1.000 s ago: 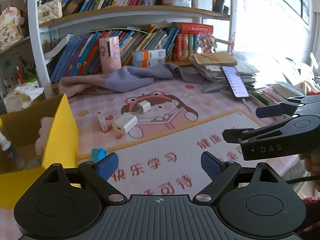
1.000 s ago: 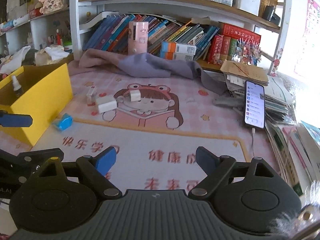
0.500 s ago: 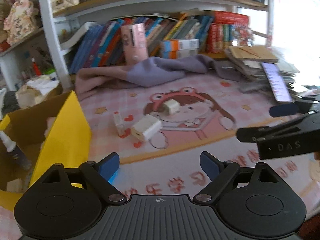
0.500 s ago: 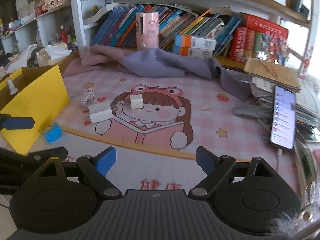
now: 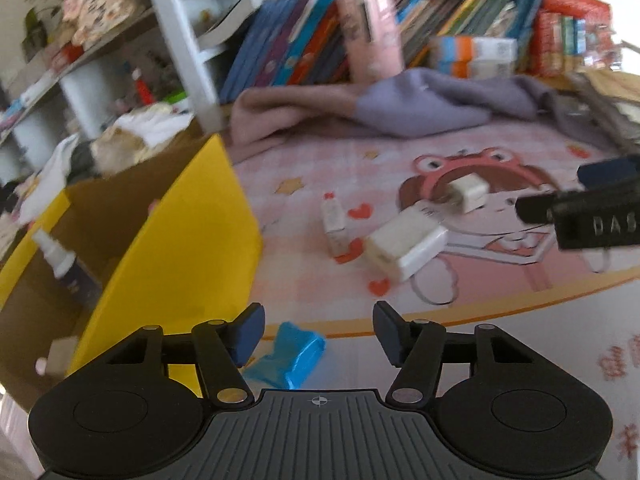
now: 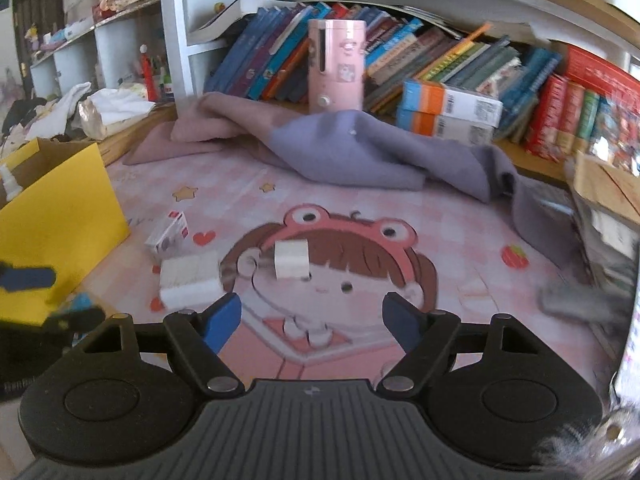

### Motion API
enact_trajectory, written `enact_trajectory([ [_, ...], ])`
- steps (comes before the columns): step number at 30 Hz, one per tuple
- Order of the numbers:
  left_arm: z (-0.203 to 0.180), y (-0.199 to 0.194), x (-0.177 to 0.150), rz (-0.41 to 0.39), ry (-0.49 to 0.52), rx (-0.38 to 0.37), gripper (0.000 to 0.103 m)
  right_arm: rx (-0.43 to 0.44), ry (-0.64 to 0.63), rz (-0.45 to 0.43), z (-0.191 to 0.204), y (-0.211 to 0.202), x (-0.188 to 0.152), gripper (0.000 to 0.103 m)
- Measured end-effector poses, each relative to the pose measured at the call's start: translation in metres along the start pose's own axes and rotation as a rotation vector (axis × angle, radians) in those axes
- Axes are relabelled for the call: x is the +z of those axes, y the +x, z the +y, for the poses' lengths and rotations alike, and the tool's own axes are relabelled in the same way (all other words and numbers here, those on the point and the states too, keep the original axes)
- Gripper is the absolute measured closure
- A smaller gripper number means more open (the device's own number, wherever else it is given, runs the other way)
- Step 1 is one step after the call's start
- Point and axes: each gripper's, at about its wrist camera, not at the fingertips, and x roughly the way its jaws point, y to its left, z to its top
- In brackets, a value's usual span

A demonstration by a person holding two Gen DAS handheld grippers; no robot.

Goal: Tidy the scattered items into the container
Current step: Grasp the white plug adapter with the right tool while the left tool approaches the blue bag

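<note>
So I'm looking at the yellow box, which is sitting open at the left of the counter with its brown cardboard inside showing, and a small spray bottle is standing in it. The scattered stuff is lying out on the cartoon mat: a big white charger block, a smaller white cube plug just behind it on the frog-hat girl's face, a little white carton with a red end just left of the big charger, and a crumpled blue packet lying near the box's front corner. My left claw is hanging open and holding nothing, with the blue packet sitting right below and between its fingers. My right claw is also spread open and empty, pointing at the girl print with the cube plug straight ahead and the charger block off to its left finger. The left camera is pretty motion-blurred, but it's showing me down into the box, which the right one is barely catching. The right camera is giving me a sharper look at the purple cloth, the pink cylinder and the bookshelf behind.
</note>
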Motion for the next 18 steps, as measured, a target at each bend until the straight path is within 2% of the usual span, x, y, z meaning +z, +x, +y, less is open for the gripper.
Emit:
enact_trajectory([
  [5,0.003,0.013,-0.003,0.049,-0.101,0.053,0.043,0.026,-0.034,-0.008,0.001,0.031,0.011,0.026],
  [11,0.008,0.023,-0.004,0.091,-0.185,0.08,0.043,0.036,-0.077,-0.002,0.005,0.067,0.012,0.026],
  [15,0.018,0.028,-0.005,0.109,-0.296,0.084,0.043,0.051,-0.069,0.007,0.006,0.085,0.013,0.03],
  [18,0.018,0.032,-0.005,0.12,-0.312,0.09,0.044,0.054,-0.078,0.008,0.008,0.094,0.012,0.032],
])
